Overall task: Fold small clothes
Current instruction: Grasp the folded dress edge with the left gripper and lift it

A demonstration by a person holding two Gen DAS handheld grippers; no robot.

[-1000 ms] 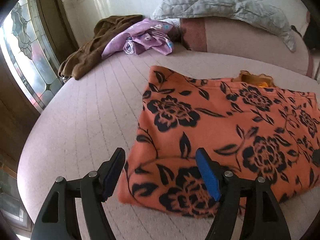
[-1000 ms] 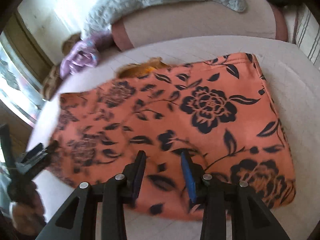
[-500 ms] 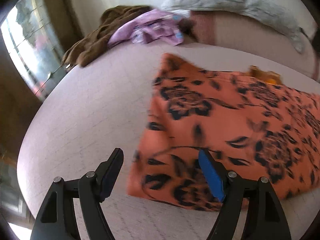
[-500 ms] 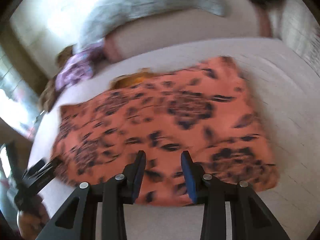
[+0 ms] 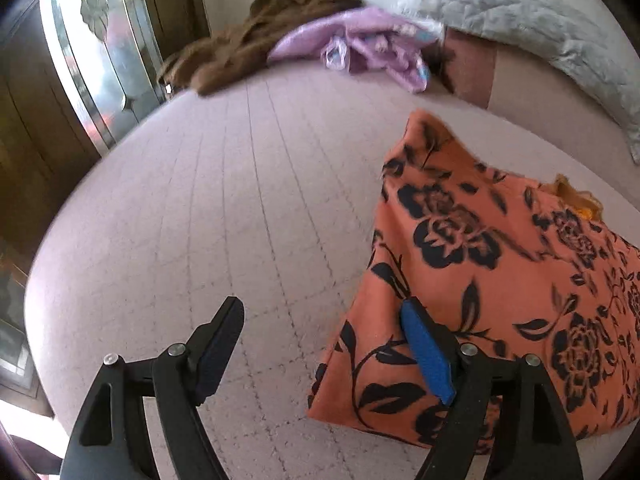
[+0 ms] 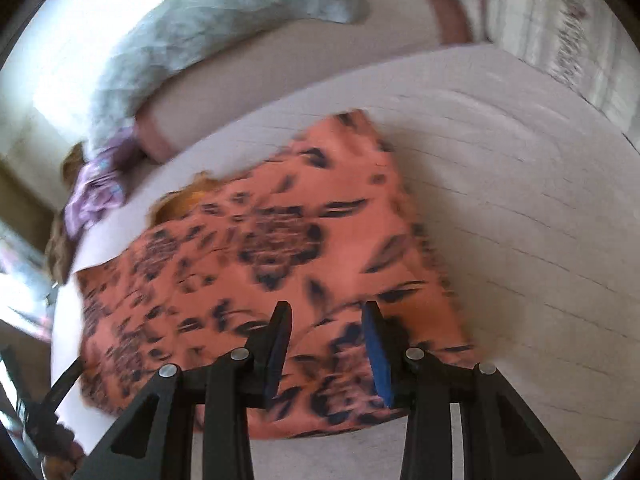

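Observation:
An orange garment with black flowers (image 5: 500, 280) lies folded flat on the pale pink bed (image 5: 240, 220). It also shows in the right wrist view (image 6: 280, 256). My left gripper (image 5: 324, 320) is open and empty, above the garment's left edge, with its right finger (image 5: 428, 356) over the cloth. My right gripper (image 6: 326, 320) is open and empty, above the garment's near edge. A bit of yellow-orange cloth (image 5: 576, 198) sticks out from under the garment's far edge.
A purple garment (image 5: 360, 44) and a brown one (image 5: 248, 48) lie piled at the bed's far left. A grey quilted pillow (image 5: 520, 20) lies along the headboard. A window (image 5: 80, 60) and the bed's edge are on the left.
My left gripper has swung left, so the garment sits further right in its view. My right gripper has drawn back and turned right a little. Both stay open.

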